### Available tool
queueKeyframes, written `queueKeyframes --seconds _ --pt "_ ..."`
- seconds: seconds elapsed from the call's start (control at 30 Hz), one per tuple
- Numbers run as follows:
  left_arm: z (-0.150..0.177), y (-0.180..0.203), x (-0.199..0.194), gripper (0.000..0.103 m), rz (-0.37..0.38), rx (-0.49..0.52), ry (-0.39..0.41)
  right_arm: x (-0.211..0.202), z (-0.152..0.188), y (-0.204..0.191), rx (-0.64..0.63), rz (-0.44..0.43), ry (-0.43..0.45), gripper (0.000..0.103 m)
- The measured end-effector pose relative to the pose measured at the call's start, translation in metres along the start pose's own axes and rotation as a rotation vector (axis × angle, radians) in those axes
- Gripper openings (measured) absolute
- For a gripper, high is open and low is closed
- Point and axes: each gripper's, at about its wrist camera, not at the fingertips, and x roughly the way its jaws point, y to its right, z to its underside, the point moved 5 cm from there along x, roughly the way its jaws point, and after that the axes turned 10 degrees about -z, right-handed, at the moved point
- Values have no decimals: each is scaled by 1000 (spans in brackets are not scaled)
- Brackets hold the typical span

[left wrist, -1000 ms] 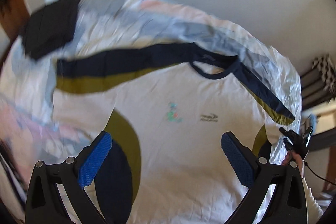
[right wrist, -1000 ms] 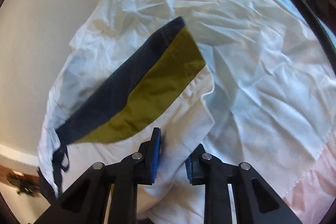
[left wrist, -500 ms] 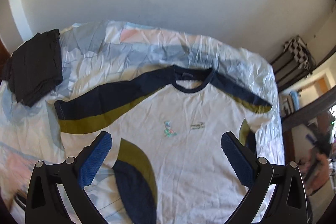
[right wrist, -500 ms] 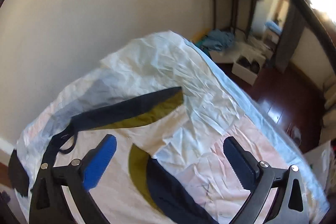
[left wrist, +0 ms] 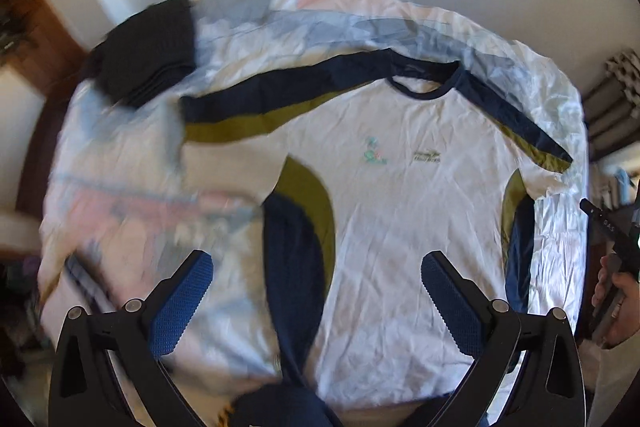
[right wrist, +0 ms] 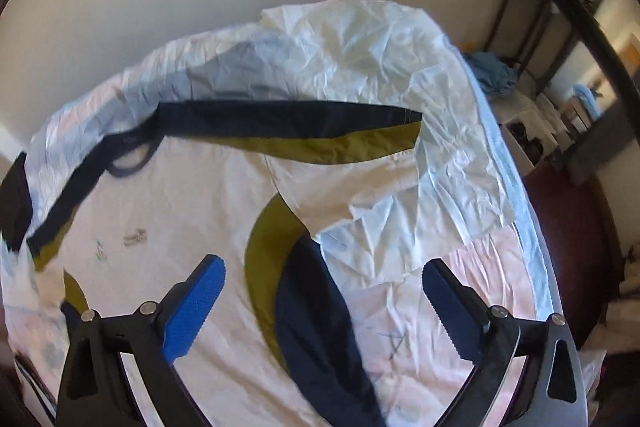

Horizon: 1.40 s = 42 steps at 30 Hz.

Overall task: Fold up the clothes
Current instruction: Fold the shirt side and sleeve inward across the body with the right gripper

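Shirt (left wrist: pixel 400 227): a white shirt with navy and olive panels is being shown laid flat, front up, on the bed; it is being seen again in the right wrist view (right wrist: pixel 192 211).
Collar (left wrist: pixel 424 83): the navy neck is being shown toward 12 o'clock in the left wrist view, near the far edge of the bed.
Sleeves: both are being shown spread out, one (left wrist: pixel 256 99) toward 10 o'clock and the other (left wrist: pixel 532 135) toward 2 o'clock in the left wrist view; the second is being shown at 12 o'clock in the right wrist view (right wrist: pixel 320 135).
Prints: a small coloured motif (left wrist: pixel 374 155) and a small logo (left wrist: pixel 427 157) are being shown on the chest.
Bed (left wrist: pixel 132 211): it is being covered by a creased pale sheet; part of this is blurred at 9 o'clock.
Dark pile (left wrist: pixel 148 55): folded dark cloth is being shown at 10 o'clock on the bed, apart from the shirt.
Left gripper (left wrist: pixel 318 303): the jaws are being held wide apart above the lower half of the shirt; nothing is being gripped.
Right gripper (right wrist: pixel 324 307): the jaws are being held wide apart above the shirt's side panel and the sheet; nothing is being gripped.
Hand (left wrist: pixel 618 303): it is being shown at 3 o'clock in the left wrist view, wrapped round a black handle.
Rack (right wrist: pixel 520 7): it is being shown at 2 o'clock in the right wrist view, beyond the bed.
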Motion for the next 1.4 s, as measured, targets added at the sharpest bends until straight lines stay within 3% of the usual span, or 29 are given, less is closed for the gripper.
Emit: queueKeyframes --seconds 0.17,0.37,0.53,0.67,0.7,0.73,0.87,0.97,1.0,1.07,1.13,1.2,1.23,1.27,1.4 --pt "11 30 -10 103 -50 -17 -74 15 -3 41 48 -60 13 100" --pt "-25 99 12 103 -28 21 93 58 -19 98 181 -144 25 100" --pt "-25 134 70 103 15 56 138 119 -22 121 304 -273 1 77" --pt "-8 142 103 103 53 61 92 138 -23 123 354 -284 -3 77" --pt "-3 143 107 103 62 66 82 143 -24 124 366 -286 -3 82" --pt "1 142 109 103 64 75 77 147 -24 124 378 -289 -4 87" --pt "8 133 108 103 65 68 85 165 -27 126 419 -299 1 87" --pt "6 124 105 103 67 50 98 166 -41 125 392 -300 64 87" --pt "5 124 105 103 65 55 102 166 -46 124 383 -301 85 84" --pt "4 124 105 103 59 63 109 168 -55 123 360 -296 121 70" --pt "5 126 105 103 65 70 107 173 -58 122 318 -258 116 42" --pt "7 127 104 103 73 71 100 178 -59 122 285 -226 108 28" --pt "9 127 104 103 78 74 99 177 -60 123 288 -240 116 14" --pt "10 128 104 103 84 80 97 174 -61 123 290 -261 131 7" --pt "15 126 110 103 82 93 87 156 -66 111 207 -241 176 5"
